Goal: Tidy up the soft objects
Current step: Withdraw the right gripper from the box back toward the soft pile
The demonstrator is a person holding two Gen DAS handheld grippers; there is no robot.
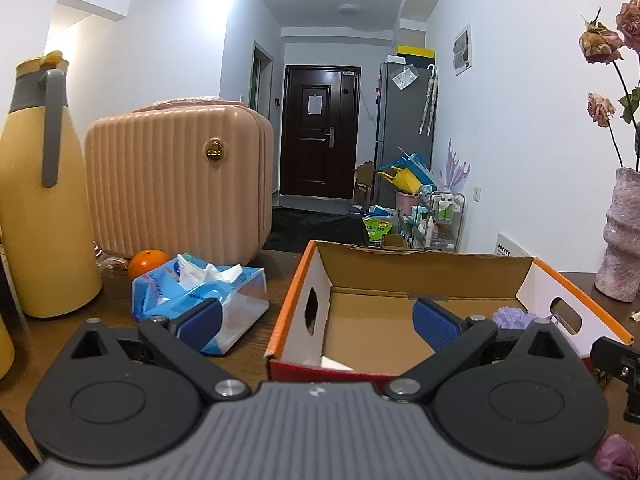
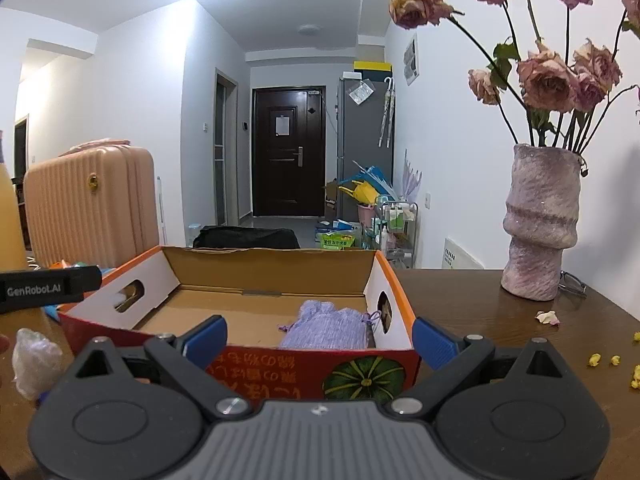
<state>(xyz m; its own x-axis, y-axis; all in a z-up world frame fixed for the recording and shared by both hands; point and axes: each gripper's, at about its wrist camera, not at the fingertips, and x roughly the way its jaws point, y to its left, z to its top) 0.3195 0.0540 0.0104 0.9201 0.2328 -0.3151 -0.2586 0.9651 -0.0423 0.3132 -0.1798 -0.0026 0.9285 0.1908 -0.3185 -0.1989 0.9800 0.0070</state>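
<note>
Pouch (image 2: 326, 326) lies inside the box (image 2: 276, 258), right side — 1 item stowed. Both grippers (image 1: 316, 316) (image 2: 320, 338) gape empty. Next, probably the tissue pack (image 1: 200, 300): pinch mid-body, lift clear of the rim.

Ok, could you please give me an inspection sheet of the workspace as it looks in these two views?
Surface: dark wooden table, with fallen petals and yellow crumbs at its right side.
Job's things: open cardboard box; purple drawstring pouch inside it at the right end; blue tissue pack left of the box; clear plastic bundle on the table.
Clutter: orange, yellow jug, pink case, vase of dried roses.
Grippers: left gripper open, empty; right gripper open, empty, before the box.
Cables: nothing seen.
Surroundings: hallway, dark door, grey fridge, cluttered floor.
</note>
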